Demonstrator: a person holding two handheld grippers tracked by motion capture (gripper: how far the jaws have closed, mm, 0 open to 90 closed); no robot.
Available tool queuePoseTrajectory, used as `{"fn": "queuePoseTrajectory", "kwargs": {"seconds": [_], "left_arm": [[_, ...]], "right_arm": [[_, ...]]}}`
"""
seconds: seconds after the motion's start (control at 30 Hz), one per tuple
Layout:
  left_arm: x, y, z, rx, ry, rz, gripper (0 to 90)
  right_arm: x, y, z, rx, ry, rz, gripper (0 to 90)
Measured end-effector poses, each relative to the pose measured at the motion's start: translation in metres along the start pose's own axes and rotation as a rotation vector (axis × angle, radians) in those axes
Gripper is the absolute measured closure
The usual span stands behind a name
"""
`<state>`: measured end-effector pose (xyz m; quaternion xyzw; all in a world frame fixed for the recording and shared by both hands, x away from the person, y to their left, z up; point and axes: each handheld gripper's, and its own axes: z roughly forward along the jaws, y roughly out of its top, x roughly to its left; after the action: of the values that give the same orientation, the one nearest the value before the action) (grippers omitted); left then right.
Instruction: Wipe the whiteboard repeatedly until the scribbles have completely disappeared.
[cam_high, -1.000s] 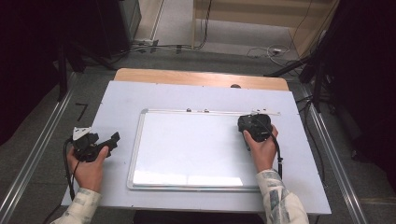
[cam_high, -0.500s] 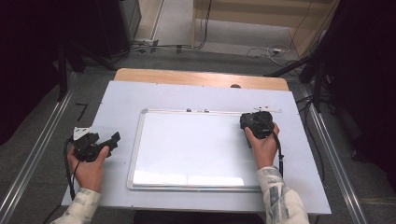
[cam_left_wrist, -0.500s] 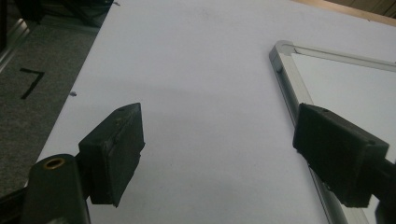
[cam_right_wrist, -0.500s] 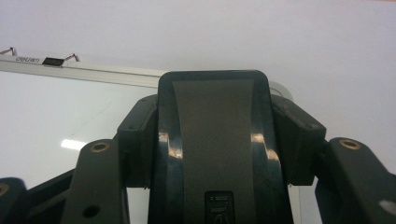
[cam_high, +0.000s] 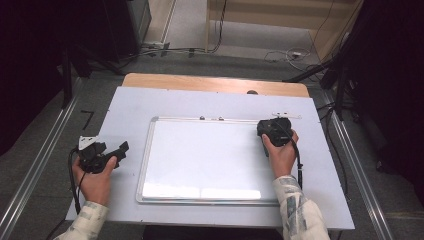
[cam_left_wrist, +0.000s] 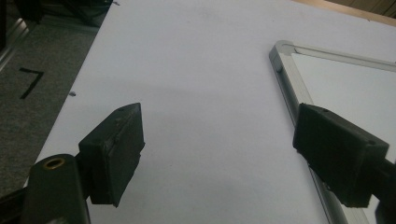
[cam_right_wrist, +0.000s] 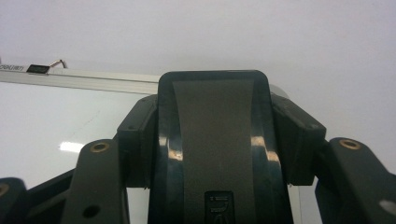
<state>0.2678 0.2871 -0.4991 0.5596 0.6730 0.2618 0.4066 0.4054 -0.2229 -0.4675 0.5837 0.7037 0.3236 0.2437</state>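
Observation:
A framed whiteboard (cam_high: 205, 155) lies flat in the middle of the white table (cam_high: 125, 105). My right gripper (cam_high: 273, 130) sits over the board's far right corner, shut on a black eraser (cam_right_wrist: 212, 140) with a grey centre strip and glossy sides. The eraser stands between both jaws, with the board's metal frame (cam_right_wrist: 84, 80) just beyond it. My left gripper (cam_high: 119, 154) rests on the table left of the board, open with nothing between its fingers. In the left gripper view its gap (cam_left_wrist: 217, 149) spans bare table, and the board's near corner (cam_left_wrist: 285, 60) lies ahead to the right.
A wooden strip (cam_high: 200, 82) runs along the table's far edge. Small clips (cam_high: 210, 118) sit on the board's top frame, and a thin metal piece (cam_high: 285, 115) lies just beyond its far right corner. Metal rails (cam_high: 40, 165) flank the table; cables (cam_high: 280, 55) lie on the floor behind.
My right gripper with the eraser has shifted slightly farther toward the board's far right corner. The left gripper has stayed put.

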Motion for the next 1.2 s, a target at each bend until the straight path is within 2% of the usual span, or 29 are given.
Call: {"fn": "queuePoseTrajectory", "kwargs": {"seconds": [0.97, 1.2], "left_arm": [[0.001, 0.000, -0.001, 0.000, -0.001, 0.002, 17.2], [0.001, 0.000, -0.001, -0.001, -0.001, 0.001, 17.2]], "right_arm": [[-0.001, 0.008, 0.006, -0.009, -0.034, 0.035, 38.3], [-0.002, 0.006, 0.014, 0.017, -0.058, 0.038, 38.3]]}}
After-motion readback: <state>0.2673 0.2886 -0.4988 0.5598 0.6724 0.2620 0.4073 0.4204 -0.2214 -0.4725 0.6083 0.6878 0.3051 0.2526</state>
